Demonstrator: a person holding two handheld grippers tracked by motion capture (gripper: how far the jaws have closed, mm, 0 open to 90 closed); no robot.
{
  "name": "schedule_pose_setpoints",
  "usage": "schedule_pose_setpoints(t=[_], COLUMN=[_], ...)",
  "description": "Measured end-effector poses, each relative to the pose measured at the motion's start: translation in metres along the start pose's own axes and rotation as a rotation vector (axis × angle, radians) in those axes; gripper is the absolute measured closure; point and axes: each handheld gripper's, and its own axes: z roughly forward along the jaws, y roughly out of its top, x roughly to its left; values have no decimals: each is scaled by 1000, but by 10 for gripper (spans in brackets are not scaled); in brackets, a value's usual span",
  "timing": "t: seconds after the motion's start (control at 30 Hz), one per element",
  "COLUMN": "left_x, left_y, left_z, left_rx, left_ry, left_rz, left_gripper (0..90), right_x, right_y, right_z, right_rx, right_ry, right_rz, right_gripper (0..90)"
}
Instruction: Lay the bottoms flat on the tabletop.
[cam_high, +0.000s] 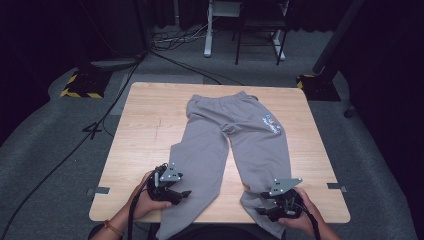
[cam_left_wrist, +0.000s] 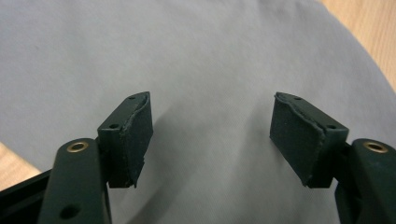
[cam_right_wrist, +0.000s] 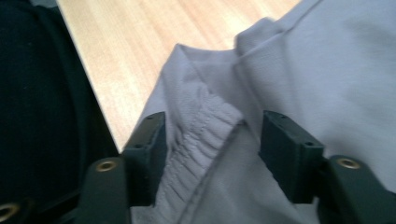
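A: Where are the grey trousers (cam_high: 235, 140)?
B: They lie flat on the wooden table (cam_high: 145, 130), waistband far from the person, both leg ends at the near edge.
A: And the left claw (cam_high: 172, 192)?
B: Jaws apart above one leg (nothing is pinched).
A: The right claw (cam_high: 272, 207)?
B: Also apart, with the ribbed cuff (cam_right_wrist: 201, 140) between the jaws, not pressed.

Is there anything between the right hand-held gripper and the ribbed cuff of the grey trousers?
Nothing visible. In the right gripper view, the right hand-held gripper has its jaws apart, and the ribbed cuff of the grey trousers already lies between them at the table's near edge, with no other object there.
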Motion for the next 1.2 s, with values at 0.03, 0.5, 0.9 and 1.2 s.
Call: schedule_pose_setpoints(t=[0.03,0.5,0.9,1.2], left_x=[0,-9,-35,23], left_y=[1,3,10,68], left_z=[1,8,6,15], left_rx=[-3,3,33,-81], left_ry=[3,19,-139,30], left_rz=[0,5,98,27], left_gripper=[317,315,370,278], right_x=[1,53,36,-101], right_y=[0,20,45,79], right_z=[2,-4,-12,31], right_rx=[5,-36,-141,-151], right_ry=[10,91,12,-221], right_rz=[-7,-272,-188,91], right_gripper=[463,720,388,339])
